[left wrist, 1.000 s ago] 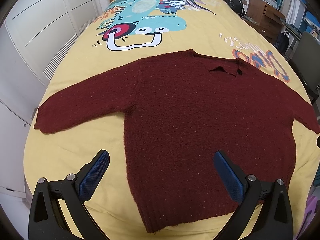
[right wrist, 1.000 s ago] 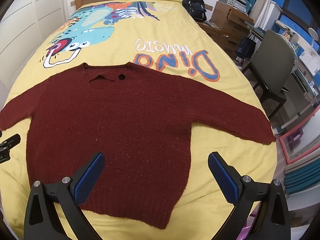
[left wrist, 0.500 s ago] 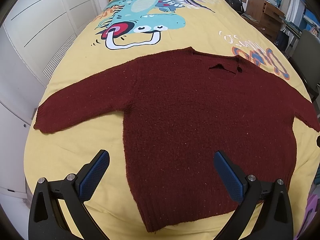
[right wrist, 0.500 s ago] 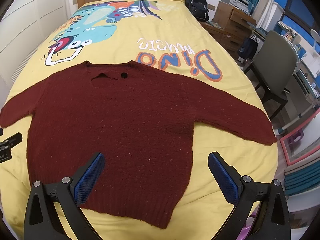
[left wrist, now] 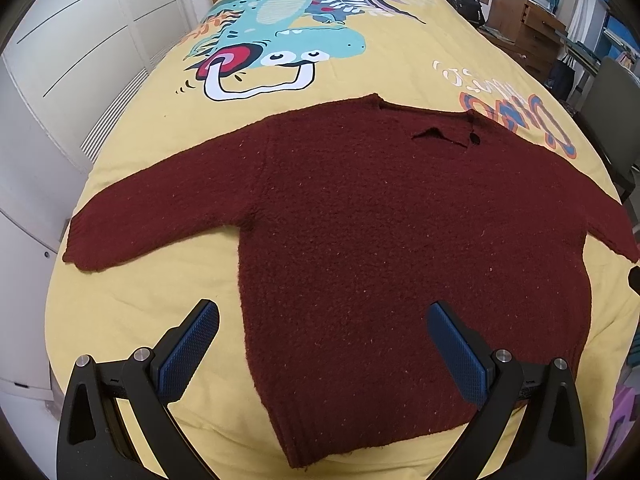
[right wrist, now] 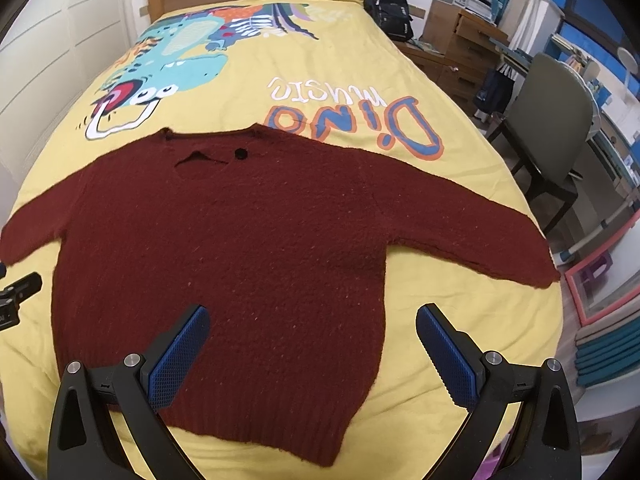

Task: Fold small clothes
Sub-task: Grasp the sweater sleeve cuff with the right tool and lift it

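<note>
Sweater [left wrist: 400, 240] lies flat as before; left gripper [left wrist: 323, 332] and right gripper [right wrist: 313, 330] stay wide open, empty.

Left tongs [left wrist: 322, 322] and right tongs [right wrist: 312, 318] both gape wide — blue pads apart, gripping nothing.

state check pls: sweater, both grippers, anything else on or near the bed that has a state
sweater: spread flat on the bed, both sleeves out, unfolded
left gripper: open, empty, above the hem
right gripper: open, empty, above the hem
bedspread: laid smooth under the sweater
backpack: propped upright beside the head of the bed
chair: empty, beside the bed
</note>
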Demonstrator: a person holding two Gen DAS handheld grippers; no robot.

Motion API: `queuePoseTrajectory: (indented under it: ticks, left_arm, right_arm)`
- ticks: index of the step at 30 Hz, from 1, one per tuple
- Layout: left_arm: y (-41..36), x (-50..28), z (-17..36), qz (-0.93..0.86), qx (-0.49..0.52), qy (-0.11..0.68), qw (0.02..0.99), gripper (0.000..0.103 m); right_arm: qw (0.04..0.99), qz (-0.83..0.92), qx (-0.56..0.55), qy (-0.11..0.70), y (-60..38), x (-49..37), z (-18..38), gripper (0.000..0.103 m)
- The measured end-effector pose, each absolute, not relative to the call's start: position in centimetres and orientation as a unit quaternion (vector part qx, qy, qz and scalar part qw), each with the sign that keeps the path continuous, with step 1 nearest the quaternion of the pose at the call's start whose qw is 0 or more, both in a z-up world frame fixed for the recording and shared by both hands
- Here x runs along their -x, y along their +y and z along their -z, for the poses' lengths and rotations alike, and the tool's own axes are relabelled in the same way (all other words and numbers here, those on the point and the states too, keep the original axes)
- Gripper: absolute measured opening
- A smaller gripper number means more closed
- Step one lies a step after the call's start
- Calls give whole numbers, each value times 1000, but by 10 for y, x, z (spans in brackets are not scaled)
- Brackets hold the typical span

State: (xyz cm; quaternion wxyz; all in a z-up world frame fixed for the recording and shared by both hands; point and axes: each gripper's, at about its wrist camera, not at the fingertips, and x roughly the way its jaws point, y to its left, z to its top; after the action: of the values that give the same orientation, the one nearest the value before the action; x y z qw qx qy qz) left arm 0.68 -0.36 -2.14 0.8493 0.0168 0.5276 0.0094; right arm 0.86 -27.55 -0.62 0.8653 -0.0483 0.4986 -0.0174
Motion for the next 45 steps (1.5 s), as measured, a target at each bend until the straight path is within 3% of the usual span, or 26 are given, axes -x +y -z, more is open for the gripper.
queuePoseTrajectory:
  ticks: [12,25,34,37,38,40,42,43,45]
  left_arm:
    - [-7,-52,43,-12,-18,546,838,102]
    - [-8,-86,77,-3,-13,575,818,102]
    - [7,-87,93,-17,0,593,805,102]
    - [14,-86,96,-23,6,597,802,102]
    - [15,-86,96,-26,6,598,801,102]
    - [20,-85,96,-29,9,597,802,102]
    - [23,-84,96,-27,15,597,802,102]
    - [23,-82,97,-27,17,598,801,102]
    - [25,-80,97,-26,16,600,799,102]
  right_arm:
    - [861,102,-27,498,-422,-68,41,103]
    - [793,254,-190,519,-620,-99,109,103]
    - [770,274,-259,514,-664,-92,146,102]
    - [762,285,-269,515,-672,-98,149,91]
    - [760,288,-271,516,-675,-100,149,83]
    - [757,289,-280,516,-682,-107,146,62]
    - [761,274,-286,514,-685,-114,139,23]
    - [766,265,-286,511,-685,-117,136,15]
    - [781,254,-265,505,-678,-121,121,13]
